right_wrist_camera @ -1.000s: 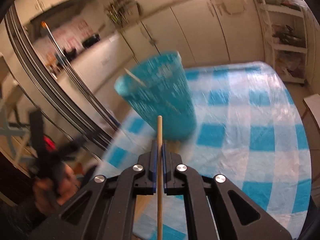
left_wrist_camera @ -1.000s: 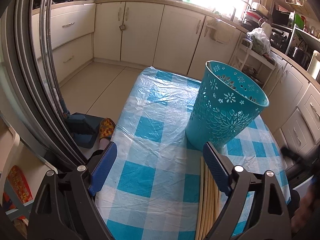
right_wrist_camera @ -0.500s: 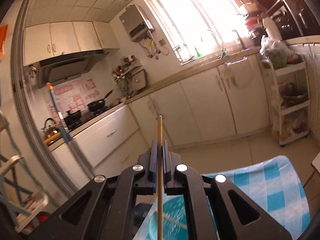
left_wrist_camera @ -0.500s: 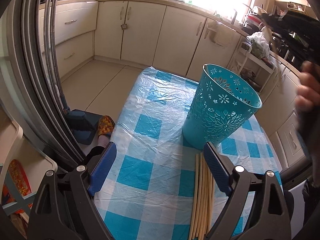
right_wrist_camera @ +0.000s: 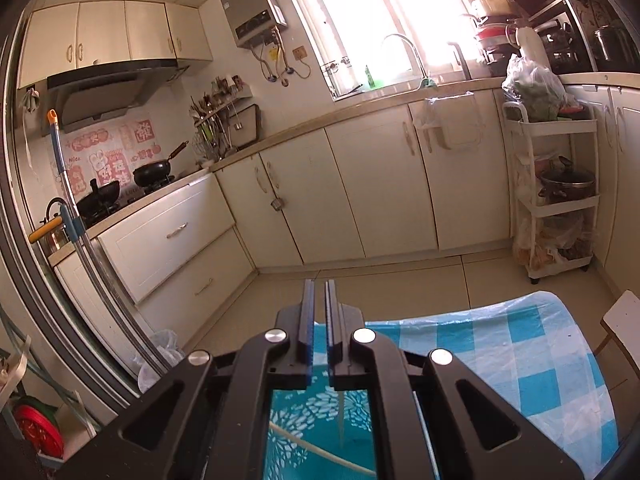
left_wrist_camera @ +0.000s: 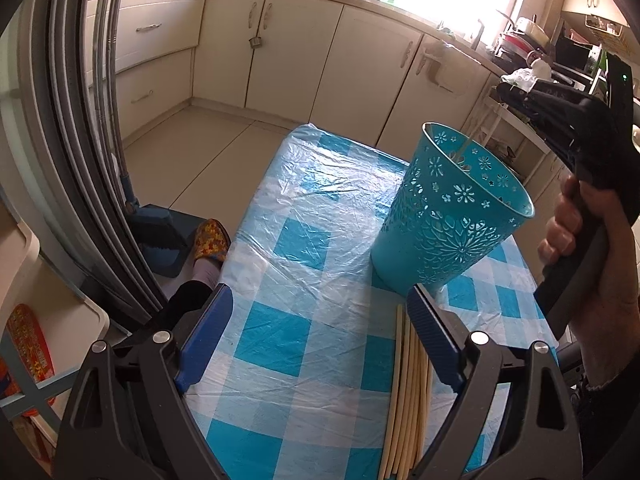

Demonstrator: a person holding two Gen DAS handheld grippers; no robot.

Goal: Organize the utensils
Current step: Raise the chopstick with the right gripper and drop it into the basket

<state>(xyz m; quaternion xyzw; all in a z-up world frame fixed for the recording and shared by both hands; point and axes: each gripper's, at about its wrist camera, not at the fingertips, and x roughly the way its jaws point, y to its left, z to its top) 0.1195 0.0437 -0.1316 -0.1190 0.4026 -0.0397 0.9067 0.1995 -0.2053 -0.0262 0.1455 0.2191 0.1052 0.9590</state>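
A teal perforated bin (left_wrist_camera: 452, 208) stands on the blue-checked tablecloth (left_wrist_camera: 304, 248). Several wooden chopsticks (left_wrist_camera: 404, 392) lie in a bundle on the cloth, just in front of the bin, under my left gripper's right finger. My left gripper (left_wrist_camera: 320, 336) is open and empty above the cloth. My right gripper (right_wrist_camera: 318, 312) is above the bin, its jaws a small gap apart and empty. A chopstick (right_wrist_camera: 341, 416) drops into the bin (right_wrist_camera: 320, 432) below it; another leans inside (left_wrist_camera: 466, 146).
Cream kitchen cabinets (right_wrist_camera: 360, 184) line the far walls. A white trolley (right_wrist_camera: 556, 200) stands at the right. A dark door frame (left_wrist_camera: 72, 140) and a dustpan (left_wrist_camera: 160, 236) are left of the table. A chair edge (right_wrist_camera: 624, 328) is at the right.
My right gripper has opened slightly and let go of the chopstick, which now falls into the bin. The left gripper has stayed in place, open.
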